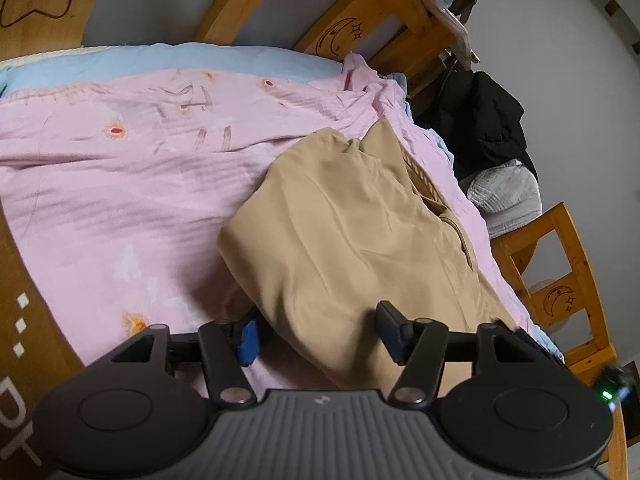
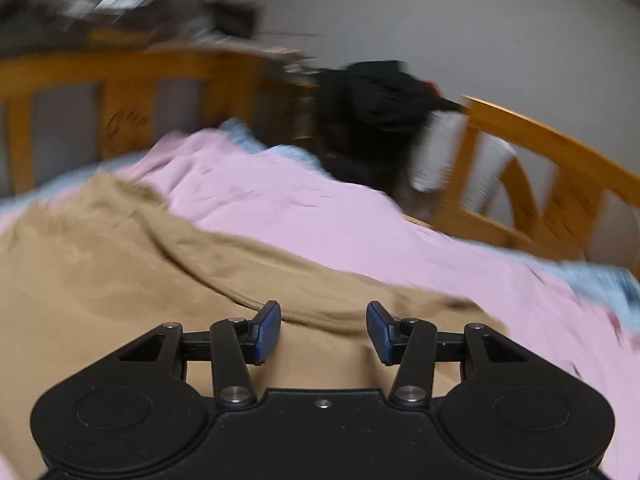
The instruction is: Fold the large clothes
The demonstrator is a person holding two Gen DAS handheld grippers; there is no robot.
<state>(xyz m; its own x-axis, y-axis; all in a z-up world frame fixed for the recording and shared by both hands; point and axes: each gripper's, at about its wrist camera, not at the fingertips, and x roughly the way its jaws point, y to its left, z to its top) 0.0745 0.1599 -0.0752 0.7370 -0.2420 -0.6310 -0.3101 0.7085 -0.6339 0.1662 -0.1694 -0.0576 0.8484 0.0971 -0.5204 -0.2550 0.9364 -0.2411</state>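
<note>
Left wrist view, scanning left to right: pink crinkled cotton quilt with small orange-red flower prints (image 1: 120,168) spread over the bed, pale blue sheet (image 1: 200,60) at its far edge, then the tan smooth-fabric garment (image 1: 340,220) lying folded over on the quilt, right of centre. My left claw (image 1: 316,334) sits over its near edge with jaws apart and nothing pinched; cloth lies between them but the pads don't press it. I'd guess it lies flat so the fold stays put. Further right, a yellow wooden bed rail with moon carvings (image 1: 560,296) and a black bundle of clothing (image 1: 480,128) at the corner.

Right wrist view is smeared. Tan garment at left and under my right claw (image 2: 324,330), jaws apart, empty, just above the cloth. Pink quilt runs right to the rail.

Next fold not yet started, I'd say.
</note>
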